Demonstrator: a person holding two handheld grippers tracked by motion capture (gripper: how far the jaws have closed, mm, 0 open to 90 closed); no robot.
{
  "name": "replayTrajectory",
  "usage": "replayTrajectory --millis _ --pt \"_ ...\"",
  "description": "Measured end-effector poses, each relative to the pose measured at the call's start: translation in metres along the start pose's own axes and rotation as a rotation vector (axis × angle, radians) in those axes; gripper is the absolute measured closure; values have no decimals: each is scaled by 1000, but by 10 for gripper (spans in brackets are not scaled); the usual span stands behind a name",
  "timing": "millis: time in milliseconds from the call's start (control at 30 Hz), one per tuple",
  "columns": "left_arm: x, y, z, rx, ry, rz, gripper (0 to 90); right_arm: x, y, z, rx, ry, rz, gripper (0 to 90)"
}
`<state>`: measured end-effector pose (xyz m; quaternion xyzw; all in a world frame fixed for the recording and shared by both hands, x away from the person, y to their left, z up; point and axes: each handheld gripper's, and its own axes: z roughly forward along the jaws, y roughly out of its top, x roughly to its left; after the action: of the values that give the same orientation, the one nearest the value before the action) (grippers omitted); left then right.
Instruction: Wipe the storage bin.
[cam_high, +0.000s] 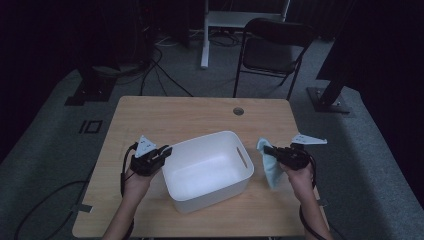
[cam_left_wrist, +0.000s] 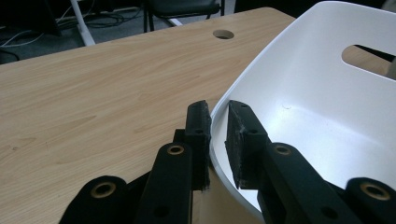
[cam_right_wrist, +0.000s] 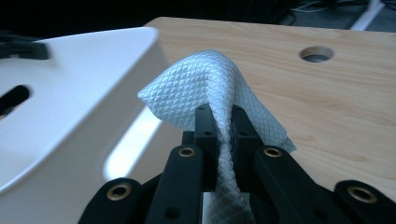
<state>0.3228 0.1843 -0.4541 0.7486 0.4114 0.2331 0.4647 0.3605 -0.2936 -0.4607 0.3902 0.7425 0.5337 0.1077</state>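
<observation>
**High view: one hand is holding the tub, the other is holding up a cloth**

High view is showing a person at a wooden table (cam_high: 150, 115) with a pair of black tongs in each hand. A white tub (cam_high: 207, 170) is sitting in the middle of the table, tilted a little. It looks empty.

The left gripper (cam_high: 165, 150) is pinching the tub's rim on the person's left side. In the left gripper view the thin white wall (cam_left_wrist: 217, 135) is sitting right between the two pads, so these tongs are nearly closed and are holding the tub.

The right gripper (cam_high: 266, 148) is squeezing a light blue cloth (cam_high: 270, 170). In the right gripper view the cloth (cam_right_wrist: 205, 88) is puffing up over the tips, with the tongs tight on it. From above, the rest of the cloth is hanging down just beside the tub's right wall, the one with the handle slot (cam_high: 242, 156). It is outside the tub and off the table.

I think the person is getting ready to wipe the tub, or maybe drop the cloth inside. The holding part looks done.

Next, the cloth hand needs to go up and over the right rim and then down inside. The other hand needs to be keeping the tub from sliding. The hanging end could catch on the rim, so going high enough matters.
</observation>
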Motion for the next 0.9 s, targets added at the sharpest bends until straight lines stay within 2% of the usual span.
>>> replayTrajectory --millis 200,367,500,633,833,900 --pt "0 1 2 2 10 7 796 12 -5 -12 -28 68 -23 852" --pt "0 1 2 0 11 8 796 19 -10 -16 -17 126 -39 853" --pt "0 1 2 -3 14 10 795 24 -11 -17 -11 155 -46 852" --pt "0 1 2 -4 15 7 796 32 -11 -17 7 165 -77 852" --pt "0 1 2 -5 15 6 795 39 -10 -9 16 200 -86 852" --pt "0 1 2 -5 16 7 795 41 -10 -8 24 198 -92 852"
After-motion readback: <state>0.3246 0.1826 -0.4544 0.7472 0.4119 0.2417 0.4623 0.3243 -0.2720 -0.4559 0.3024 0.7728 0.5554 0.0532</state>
